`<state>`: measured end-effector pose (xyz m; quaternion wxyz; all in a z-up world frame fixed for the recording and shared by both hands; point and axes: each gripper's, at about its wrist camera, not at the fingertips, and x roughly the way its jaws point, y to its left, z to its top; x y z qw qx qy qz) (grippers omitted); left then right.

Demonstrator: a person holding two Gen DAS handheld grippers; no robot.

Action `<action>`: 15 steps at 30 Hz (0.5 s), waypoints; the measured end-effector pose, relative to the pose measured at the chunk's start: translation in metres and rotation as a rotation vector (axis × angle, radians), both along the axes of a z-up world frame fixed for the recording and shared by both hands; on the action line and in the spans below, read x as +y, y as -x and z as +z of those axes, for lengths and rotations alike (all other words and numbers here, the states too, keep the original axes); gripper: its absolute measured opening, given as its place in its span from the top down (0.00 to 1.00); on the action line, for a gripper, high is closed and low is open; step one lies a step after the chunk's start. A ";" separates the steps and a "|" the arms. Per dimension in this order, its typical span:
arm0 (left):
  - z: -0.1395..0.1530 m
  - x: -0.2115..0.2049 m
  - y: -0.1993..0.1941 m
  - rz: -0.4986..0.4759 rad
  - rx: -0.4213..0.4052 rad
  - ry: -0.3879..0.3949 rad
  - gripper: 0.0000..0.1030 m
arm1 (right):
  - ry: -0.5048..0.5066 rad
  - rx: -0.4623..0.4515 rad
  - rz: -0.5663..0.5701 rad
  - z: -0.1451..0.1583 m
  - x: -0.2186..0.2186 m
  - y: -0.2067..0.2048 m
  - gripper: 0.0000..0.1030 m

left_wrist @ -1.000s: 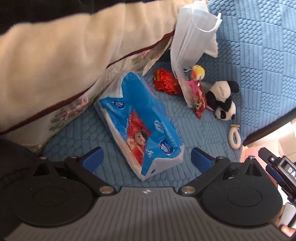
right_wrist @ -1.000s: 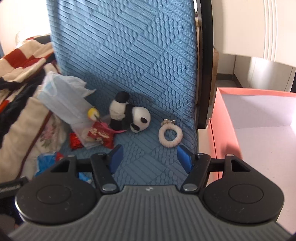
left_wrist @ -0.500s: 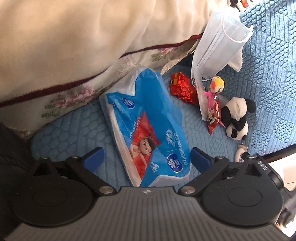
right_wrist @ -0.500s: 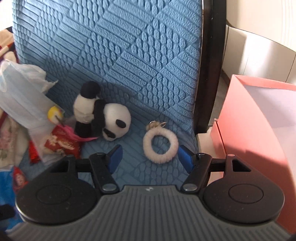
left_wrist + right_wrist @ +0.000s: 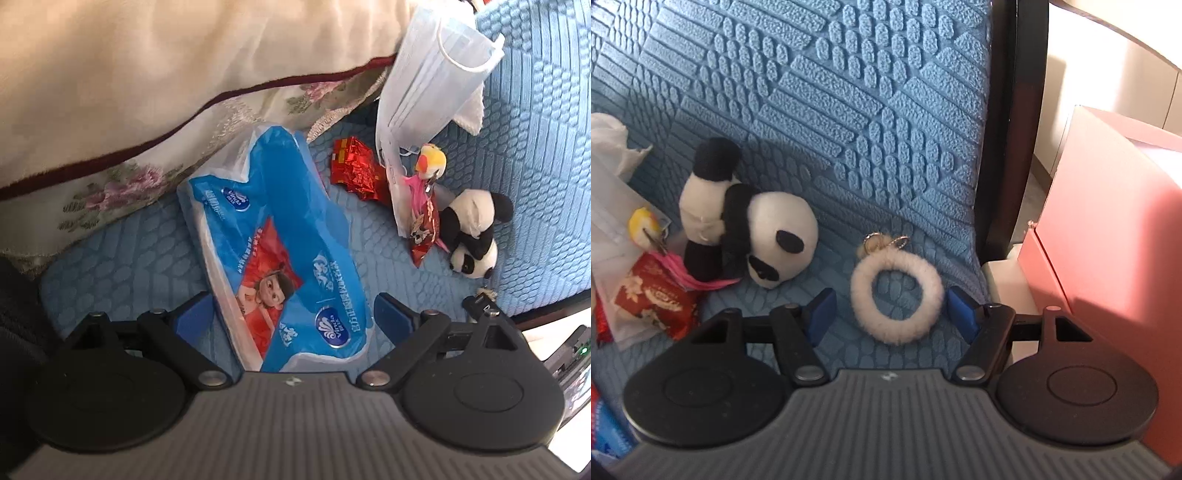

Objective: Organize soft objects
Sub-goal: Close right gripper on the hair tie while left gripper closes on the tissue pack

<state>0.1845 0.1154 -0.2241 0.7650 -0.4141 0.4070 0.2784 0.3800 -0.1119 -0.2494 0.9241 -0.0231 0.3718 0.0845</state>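
We are lowering our right gripper (image 5: 888, 308) closer than before, jaws wide and straddling the fluffy white ring (image 5: 897, 296) untouched, panda plush (image 5: 750, 221) lying ahead-left, pink box (image 5: 1108, 240) standing right, our left gripper (image 5: 293, 317) slightly narrowing, straddling the blue tissue pack (image 5: 280, 258), face mask (image 5: 428, 85) lying beyond.

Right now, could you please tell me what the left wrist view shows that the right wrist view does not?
Only the left wrist view shows the whole tissue pack, the face mask and the cream blanket. Only the right wrist view shows the pink box and the full fluffy ring, lying between the open right tongs. Both show the panda and the blue cushion.
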 end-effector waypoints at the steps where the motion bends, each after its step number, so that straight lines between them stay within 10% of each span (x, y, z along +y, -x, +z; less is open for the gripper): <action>1: 0.000 -0.003 -0.002 -0.009 0.009 -0.016 0.07 | 0.005 -0.010 0.007 -0.001 0.001 0.000 0.33; 4: 0.000 -0.010 -0.003 -0.028 0.025 -0.061 0.10 | 0.018 -0.036 0.041 -0.006 0.002 0.005 0.39; 9: 0.000 -0.015 0.001 -0.021 0.030 -0.105 0.18 | 0.001 -0.036 0.051 -0.005 -0.004 0.004 0.78; 15: 0.001 -0.011 0.005 -0.008 0.029 -0.096 0.43 | 0.006 -0.027 0.065 0.004 -0.015 0.000 0.85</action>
